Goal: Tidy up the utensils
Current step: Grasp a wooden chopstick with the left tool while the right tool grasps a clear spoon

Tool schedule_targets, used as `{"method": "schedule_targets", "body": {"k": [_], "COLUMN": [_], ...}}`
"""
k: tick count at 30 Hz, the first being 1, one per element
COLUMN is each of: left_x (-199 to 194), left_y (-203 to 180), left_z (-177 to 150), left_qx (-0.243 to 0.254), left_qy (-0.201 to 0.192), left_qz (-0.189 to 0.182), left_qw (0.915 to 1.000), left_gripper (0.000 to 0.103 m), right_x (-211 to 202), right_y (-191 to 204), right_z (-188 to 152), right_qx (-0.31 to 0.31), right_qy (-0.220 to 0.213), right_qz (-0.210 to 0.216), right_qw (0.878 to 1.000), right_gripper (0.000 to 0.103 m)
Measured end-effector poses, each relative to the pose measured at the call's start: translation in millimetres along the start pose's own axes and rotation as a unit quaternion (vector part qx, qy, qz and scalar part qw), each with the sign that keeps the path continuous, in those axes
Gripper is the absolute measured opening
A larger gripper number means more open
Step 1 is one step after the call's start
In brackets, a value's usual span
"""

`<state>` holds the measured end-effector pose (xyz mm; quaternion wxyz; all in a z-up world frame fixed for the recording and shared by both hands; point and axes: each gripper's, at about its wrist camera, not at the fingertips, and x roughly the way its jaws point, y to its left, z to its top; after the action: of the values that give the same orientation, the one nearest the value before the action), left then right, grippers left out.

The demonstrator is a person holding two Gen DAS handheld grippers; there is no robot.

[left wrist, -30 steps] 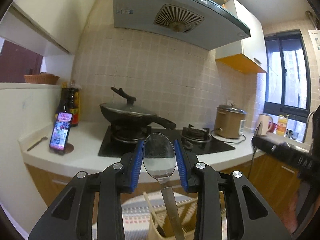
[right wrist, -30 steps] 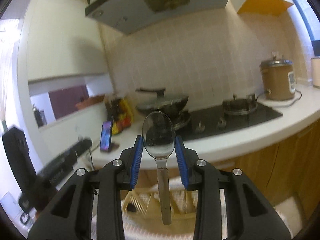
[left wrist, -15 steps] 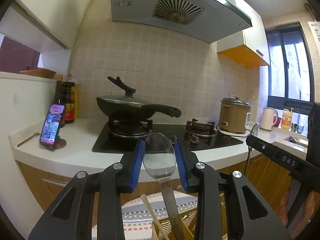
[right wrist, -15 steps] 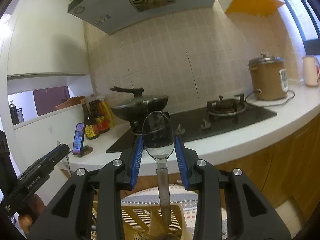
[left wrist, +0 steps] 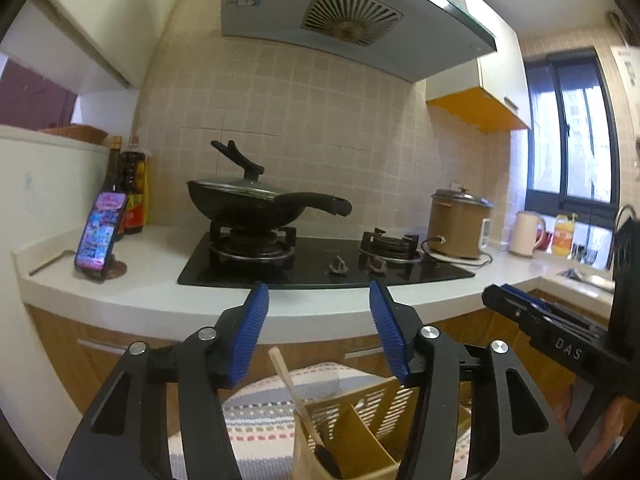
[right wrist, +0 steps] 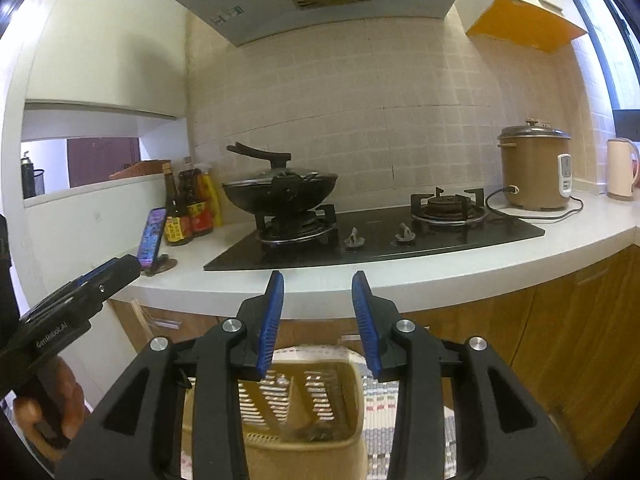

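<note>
A: Item one, left gripper (left wrist: 318, 322)?
B: Lower centre of the left wrist view. Blue pads (left wrist: 252, 330) stand wide apart, nothing between them. The jaws have just been opening.

A: Item two, right gripper (right wrist: 318, 322)?
B: Lower centre of the right wrist view. Blue pads apart, gap narrower than the left one's, nothing gripped. These jaws have just been opening too, only slightly.

A: Item three, the task's container?
B: A tan slotted utensil holder (left wrist: 360, 436) sits at the bottom centre of the left view, below the jaws, divided into compartments. A wooden chopstick (left wrist: 290, 386) leans in its left compartment, tip up and to the left. In the right view the same holder (right wrist: 304, 404) shows below the pads; its contents are too blurred to name.

A: Background items?
B: A black wok (left wrist: 248, 204) with lid on the left burner of the stove (left wrist: 320, 264), centre frame. A brown rice cooker (left wrist: 458, 226) at mid right. A phone (left wrist: 100, 234) propped at mid left on the white counter (left wrist: 160, 292). A striped rug (left wrist: 256, 408) lies under the holder.
</note>
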<state>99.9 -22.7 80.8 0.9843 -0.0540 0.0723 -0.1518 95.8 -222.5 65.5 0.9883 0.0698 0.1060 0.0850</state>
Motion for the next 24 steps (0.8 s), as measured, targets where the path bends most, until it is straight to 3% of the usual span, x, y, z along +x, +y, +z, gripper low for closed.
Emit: {"method": "schedule_targets", "body": {"k": [2,9,14,16,20,24], "left_x": [-7,-50,-78,-82,-78,-70], "left_y": [4,11,15,20,28,34], "left_z": [4,8,-9,-22,-62,-101], "left_qx": [-0.01,-0.033,-0.036,-0.049,-0.069,-0.069], "left_qy": [0.009,0.042,0.104,0.144,0.254,0.338], "left_qz": [-0.012,-0.03,-0.044,-0.053,-0.076,-0.06], "left_qw": [0.9998,0.9981,0.9929,0.987,0.9617,0.9366], "left_gripper": [0.055,0.055,0.055,0.055,0.054,0.046], "right_x": [-11,-58,-82,-84,-81,-73], "right_y": [4,24,48,56,70,93], "right_z": [1,-3,-20,-35,-69,-114], "right_qx": [-0.007,-0.015,-0.032,-0.027,-0.008,-0.018], "right_qy": [-0.001,0.012,0.074,0.12,0.205,0.299], "right_qz": [-0.005,-0.01,0.019,0.031,0.072,0.09], "right_qw": [1.0,1.0,0.997,0.992,0.976,0.95], "right_gripper": [0.041,0.041,0.041,0.041,0.041,0.041]}}
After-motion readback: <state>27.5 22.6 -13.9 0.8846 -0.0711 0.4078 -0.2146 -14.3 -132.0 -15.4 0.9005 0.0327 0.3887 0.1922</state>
